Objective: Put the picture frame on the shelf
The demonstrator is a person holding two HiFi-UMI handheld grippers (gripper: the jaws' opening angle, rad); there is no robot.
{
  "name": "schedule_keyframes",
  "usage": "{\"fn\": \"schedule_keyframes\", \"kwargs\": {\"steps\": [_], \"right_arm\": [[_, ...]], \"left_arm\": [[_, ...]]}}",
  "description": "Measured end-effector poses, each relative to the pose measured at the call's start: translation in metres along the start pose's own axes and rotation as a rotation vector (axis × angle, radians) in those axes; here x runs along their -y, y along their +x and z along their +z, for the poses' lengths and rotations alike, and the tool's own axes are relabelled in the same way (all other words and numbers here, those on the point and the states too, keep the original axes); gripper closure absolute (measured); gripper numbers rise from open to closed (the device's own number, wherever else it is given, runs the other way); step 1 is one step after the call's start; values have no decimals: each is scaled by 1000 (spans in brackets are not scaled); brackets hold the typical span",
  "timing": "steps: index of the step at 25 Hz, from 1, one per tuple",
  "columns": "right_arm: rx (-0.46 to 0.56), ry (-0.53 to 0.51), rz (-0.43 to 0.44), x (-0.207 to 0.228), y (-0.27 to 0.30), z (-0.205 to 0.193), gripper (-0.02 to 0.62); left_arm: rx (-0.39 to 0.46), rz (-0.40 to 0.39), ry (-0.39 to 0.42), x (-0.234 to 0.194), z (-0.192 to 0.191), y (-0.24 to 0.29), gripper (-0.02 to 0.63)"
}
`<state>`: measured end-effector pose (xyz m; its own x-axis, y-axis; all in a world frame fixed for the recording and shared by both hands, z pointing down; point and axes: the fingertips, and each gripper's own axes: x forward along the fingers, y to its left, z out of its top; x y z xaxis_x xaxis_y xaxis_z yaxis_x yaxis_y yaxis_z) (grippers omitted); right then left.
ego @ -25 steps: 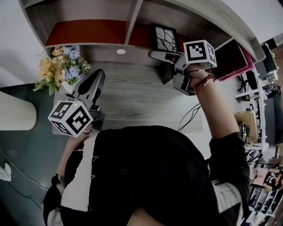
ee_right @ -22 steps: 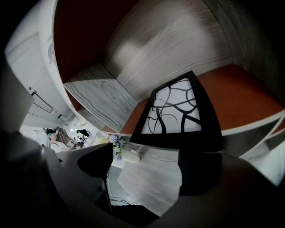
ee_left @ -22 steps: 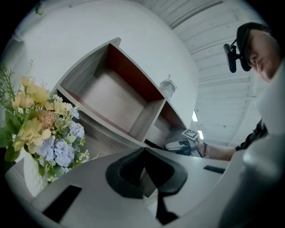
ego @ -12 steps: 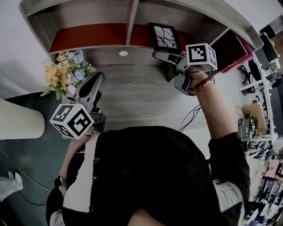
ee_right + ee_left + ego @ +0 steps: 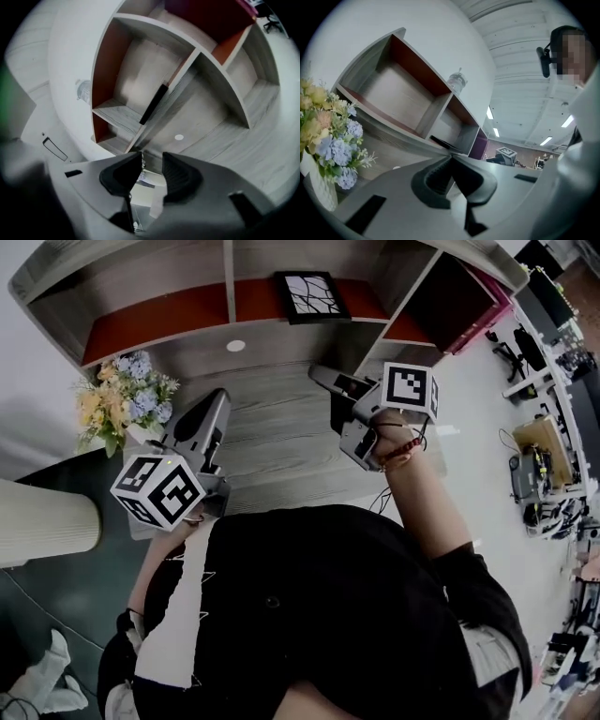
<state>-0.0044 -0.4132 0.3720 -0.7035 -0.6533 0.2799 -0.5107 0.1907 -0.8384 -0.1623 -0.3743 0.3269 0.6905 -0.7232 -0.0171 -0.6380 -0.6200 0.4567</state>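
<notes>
picture frame (image 5: 310, 296) shelved, face in head view only; right tool (image 5: 151, 163) ajar, closing, empty; left tool (image 5: 451, 164) closed.

Wood-grain shelf (image 5: 150, 320) with red-brown boards stands along the tabletop's (image 5: 272, 432) far edge. Picture frame (image 5: 309, 294) lies on the board just right of the upright divider. Flower bouquet (image 5: 117, 407) stands at the tabletop's left edge.
</notes>
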Motion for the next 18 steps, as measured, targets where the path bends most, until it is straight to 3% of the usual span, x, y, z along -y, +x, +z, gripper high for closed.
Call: {"fn": "schedule_keyframes", "kwargs": {"steps": [4, 7, 14, 18], "right_arm": [[82, 30, 85, -10, -24, -6, 591], [118, -73, 84, -15, -49, -4, 591], [228, -433, -86, -9, -116, 26, 592], [260, -543, -121, -1, -141, 29, 591]], "left_arm": [[-1, -28, 9, 28, -8, 17, 594], [21, -22, 39, 56, -11, 28, 594], [41, 59, 21, 96, -37, 33, 594], [43, 103, 20, 110, -57, 27, 594]]}}
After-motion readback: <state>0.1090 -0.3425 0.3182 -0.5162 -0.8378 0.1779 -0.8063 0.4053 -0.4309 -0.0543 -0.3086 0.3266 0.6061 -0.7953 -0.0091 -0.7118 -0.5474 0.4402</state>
